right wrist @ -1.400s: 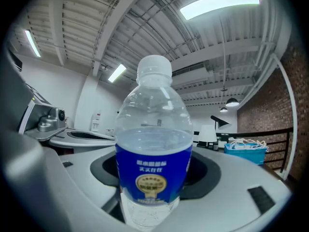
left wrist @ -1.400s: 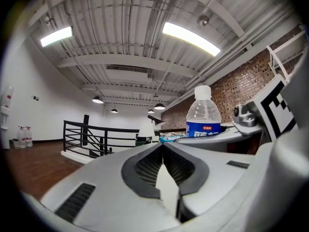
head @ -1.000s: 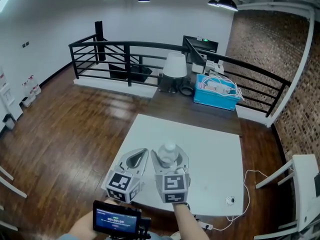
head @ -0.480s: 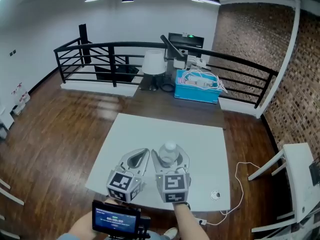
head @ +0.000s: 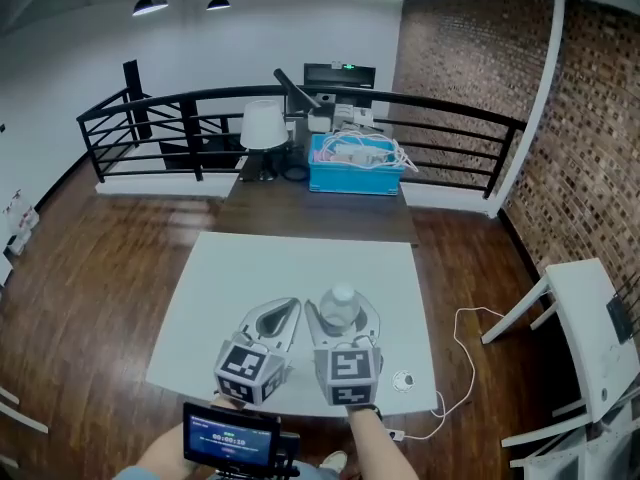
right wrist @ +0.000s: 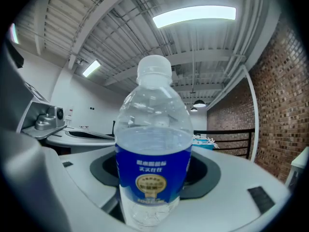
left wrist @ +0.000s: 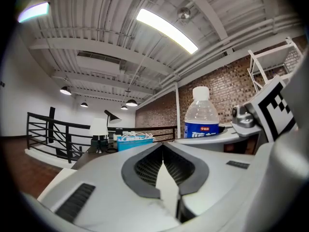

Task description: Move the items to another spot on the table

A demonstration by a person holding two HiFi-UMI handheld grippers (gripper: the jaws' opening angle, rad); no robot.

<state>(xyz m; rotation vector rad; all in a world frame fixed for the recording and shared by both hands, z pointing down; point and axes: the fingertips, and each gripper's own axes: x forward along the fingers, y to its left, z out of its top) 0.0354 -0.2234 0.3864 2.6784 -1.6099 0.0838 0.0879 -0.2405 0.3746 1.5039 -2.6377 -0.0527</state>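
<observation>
A clear water bottle [head: 340, 306] with a white cap and a blue label stands upright between the jaws of my right gripper [head: 341, 315], which is shut on it and held up over the near part of the white table [head: 300, 263]. In the right gripper view the bottle [right wrist: 153, 144] fills the middle, with the pads pressed against its lower body. My left gripper [head: 276, 318] is close beside it on the left, shut, with nothing in it. In the left gripper view its jaws [left wrist: 164, 170] meet, and the bottle [left wrist: 201, 116] shows at the right.
A dark table at the back carries a blue box of cables [head: 355, 164] and a white lamp [head: 263, 126], in front of a black railing [head: 150, 103]. A small round object [head: 403, 379] with a cable lies at the white table's near right corner. Another white table [head: 590, 333] stands at the right.
The head view has swung to the right, so the table and room have slid left in the frame. Both grippers and the held bottle keep the same place in the view.
</observation>
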